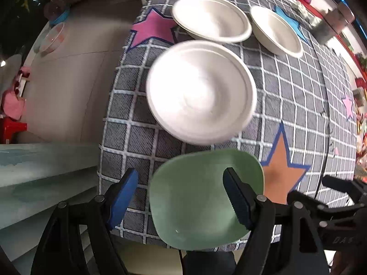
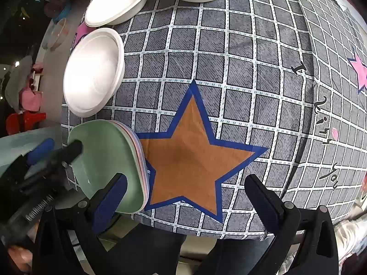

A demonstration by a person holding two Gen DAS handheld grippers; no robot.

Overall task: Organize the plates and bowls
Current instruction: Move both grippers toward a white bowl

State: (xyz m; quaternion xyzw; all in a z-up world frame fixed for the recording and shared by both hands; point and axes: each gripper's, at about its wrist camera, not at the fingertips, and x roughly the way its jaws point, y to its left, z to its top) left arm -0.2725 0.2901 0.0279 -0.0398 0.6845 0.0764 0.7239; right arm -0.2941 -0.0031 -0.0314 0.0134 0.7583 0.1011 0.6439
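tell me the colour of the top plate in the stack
Pale green top plate; the left wrist view shows it best.

Checked cloth with paper stars
A grey checked cloth (image 2: pixel 252 68) covers the tabletop; an orange star (image 2: pixel 190 153) lies near its front edge, a pink star (image 1: pixel 153 27) by the left edge.

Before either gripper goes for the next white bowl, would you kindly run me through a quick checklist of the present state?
1. Right gripper open, nothing between its fingers: ok.
2. Left gripper open over the green plate, pads not pressing it: ok.
3. Green plate tops a stack of pastel plates beside the orange star: ok.
4. Three white bowls stacked: not ok, all separate.
5. Stack fully on the tablecloth: not ok, it overhangs the near edge.
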